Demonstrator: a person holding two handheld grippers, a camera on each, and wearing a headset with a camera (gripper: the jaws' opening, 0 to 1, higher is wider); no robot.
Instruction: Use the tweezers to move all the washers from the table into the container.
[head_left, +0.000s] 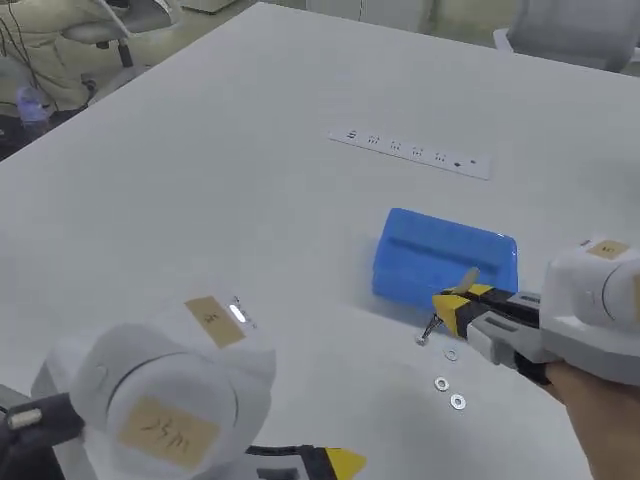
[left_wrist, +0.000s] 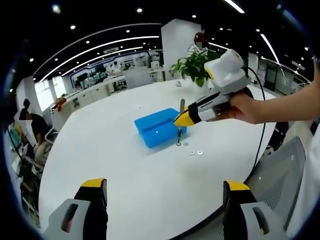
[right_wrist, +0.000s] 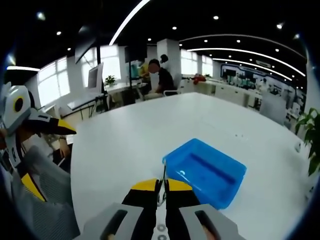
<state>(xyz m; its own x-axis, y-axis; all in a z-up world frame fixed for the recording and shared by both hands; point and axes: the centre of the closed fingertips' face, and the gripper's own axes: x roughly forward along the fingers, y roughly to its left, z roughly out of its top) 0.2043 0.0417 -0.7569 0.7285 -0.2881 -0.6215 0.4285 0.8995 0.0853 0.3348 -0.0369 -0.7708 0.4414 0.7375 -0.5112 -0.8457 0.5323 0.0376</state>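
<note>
Beside the blue container (left_wrist: 156, 129), the right tongs (left_wrist: 180, 119) hold tweezers (left_wrist: 179, 136) tip-down near loose washers (left_wrist: 193, 152).

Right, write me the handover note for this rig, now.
Left gripper: jaws open, holding nothing, away from the work.
Right gripper: shut on tweezers, tips down at the table beside the container.
Washers: three lie on the table near the tips.
Done: no washers visible in the container.
Left: move them all in.
</note>
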